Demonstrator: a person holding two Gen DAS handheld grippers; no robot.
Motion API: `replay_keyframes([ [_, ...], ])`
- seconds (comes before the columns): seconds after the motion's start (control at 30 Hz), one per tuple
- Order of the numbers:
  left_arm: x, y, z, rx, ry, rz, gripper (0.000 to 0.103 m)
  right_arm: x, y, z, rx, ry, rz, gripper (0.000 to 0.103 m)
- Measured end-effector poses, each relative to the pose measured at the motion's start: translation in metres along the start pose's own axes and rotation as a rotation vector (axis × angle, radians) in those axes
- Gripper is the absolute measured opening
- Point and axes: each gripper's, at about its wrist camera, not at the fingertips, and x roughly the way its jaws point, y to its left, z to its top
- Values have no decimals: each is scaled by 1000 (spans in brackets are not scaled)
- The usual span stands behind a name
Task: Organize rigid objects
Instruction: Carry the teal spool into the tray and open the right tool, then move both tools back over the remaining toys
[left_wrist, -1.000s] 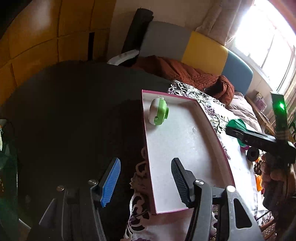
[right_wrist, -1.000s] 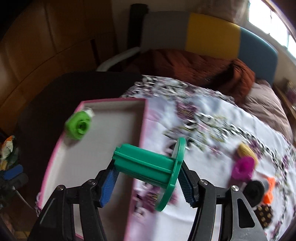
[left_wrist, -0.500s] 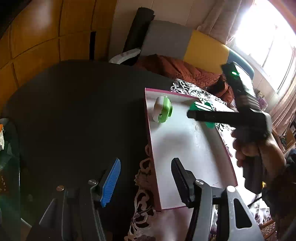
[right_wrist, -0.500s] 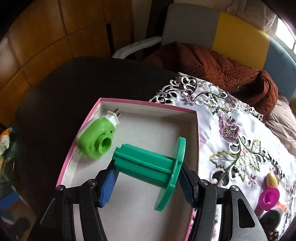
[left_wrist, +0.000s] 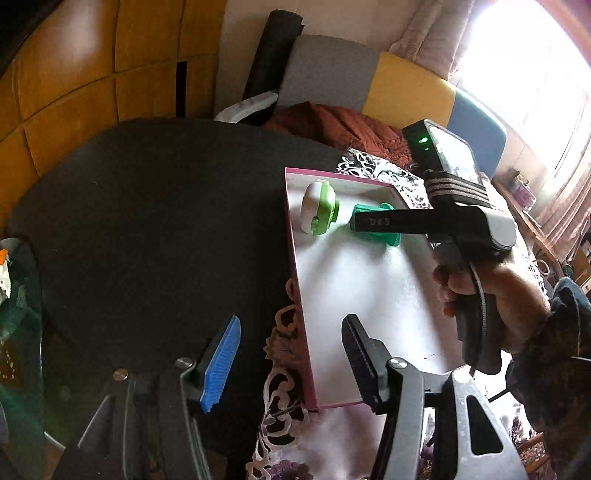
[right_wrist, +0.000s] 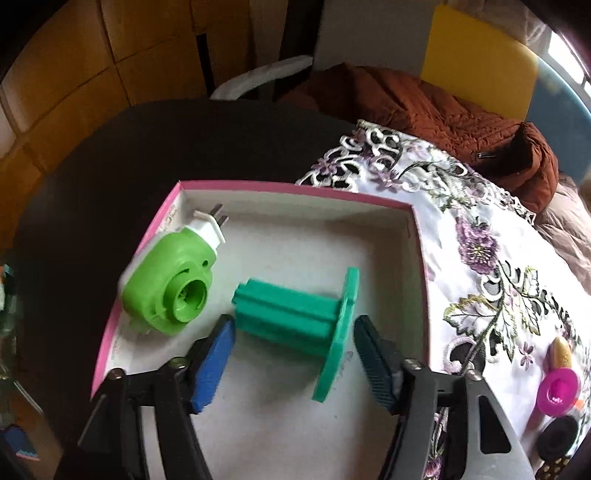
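Teal flanged spool (right_wrist: 301, 314) lying on its side on the floor of the pink-edged white box (right_wrist: 288, 192), directly between the pads of the right gripper (right_wrist: 295, 354). Jaws opening, a visible gap on both sides: blue pad just left of the spool's ribbed shaft, black pad just right of its round flange, neither pressing. Seen from the left wrist as well, the spool (left_wrist: 376, 229) partly hidden behind the right gripper's black finger.

Just beyond and left of the blue pad, also inside the box, a lime-green plug-in device (right_wrist: 166, 288) with a white plug end and two metal prongs pointing at the far left corner; close to the spool, contact unclear.

Right of the right gripper, outside the box on the floral lace tablecloth (right_wrist: 491, 266): a magenta cap (right_wrist: 557, 391), a yellowish piece just beyond it, a black round piece nearer.

Left gripper (left_wrist: 291, 358) standing wide and empty, straddling the box's near left wall (left_wrist: 299, 314): blue pad over the dark table (left_wrist: 147, 229), black pad over the box floor. Person's right hand (left_wrist: 491, 299) on the right gripper's handle, ahead and right of it.
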Motion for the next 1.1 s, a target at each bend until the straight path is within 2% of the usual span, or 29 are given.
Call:
replay_keyframes([
  [0.17,2,-3,-3,3,5,-3,58,-25,-5,-7,9,-50,20,79],
  [0.47,-1,-12,-7,10,-5,-7,58,-72,-31,-40,53,-131,23,83],
  [0.63,0,-19,-11,26,3,-10,58,-88,-52,-60,73,-149,13,85],
  [0.87,2,-34,-11,52,13,-36,58,-104,-96,-86,98,-147,-36,87],
  [1.1,3,-50,-10,103,20,-46,58,-127,-165,-102,177,-172,-119,88],
])
